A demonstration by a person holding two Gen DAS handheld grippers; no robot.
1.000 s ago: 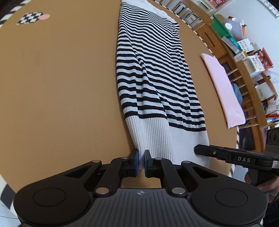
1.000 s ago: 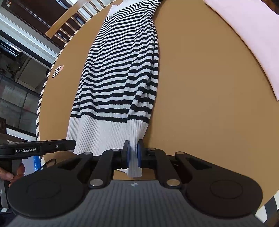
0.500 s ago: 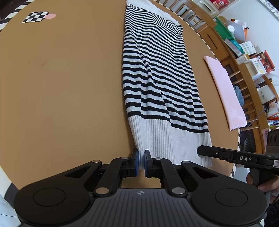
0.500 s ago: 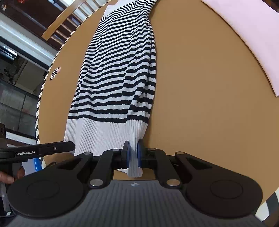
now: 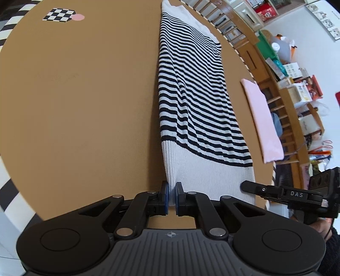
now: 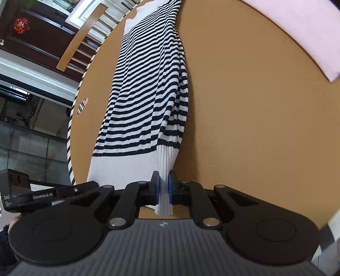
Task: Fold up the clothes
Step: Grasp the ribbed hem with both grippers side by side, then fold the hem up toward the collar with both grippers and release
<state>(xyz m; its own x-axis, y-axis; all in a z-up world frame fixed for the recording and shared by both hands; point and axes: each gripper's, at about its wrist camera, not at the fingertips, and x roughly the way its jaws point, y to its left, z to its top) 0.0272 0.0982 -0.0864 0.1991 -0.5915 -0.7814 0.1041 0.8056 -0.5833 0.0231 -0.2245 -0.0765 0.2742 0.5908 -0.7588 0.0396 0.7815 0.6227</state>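
Observation:
A black-and-white striped sweater [image 5: 197, 110] [image 6: 144, 102] with a white ribbed hem lies stretched lengthwise on the round brown table [image 5: 85, 95] [image 6: 255, 106], folded into a narrow strip. My left gripper [image 5: 172, 197] is shut on the hem's left corner. My right gripper [image 6: 163, 189] is shut on the hem's right corner, and white rib cloth hangs out below its pads. Each gripper shows in the other's view: the right one [image 5: 282, 194] at the hem's far corner, the left one [image 6: 53, 194] at the lower left. The near end of the sweater is lifted slightly off the table.
A folded pink cloth [image 5: 263, 118] [image 6: 297, 31] lies on the table to the right of the sweater. A checkered marker [image 5: 60, 16] sits at the far left. Wooden chairs [image 6: 85, 38] and cluttered shelves [image 5: 297, 85] ring the table's far side.
Both grippers keep their hold on the hem. The left view has shifted so the sweater looks straighter and more taut; the right view has rolled slightly.

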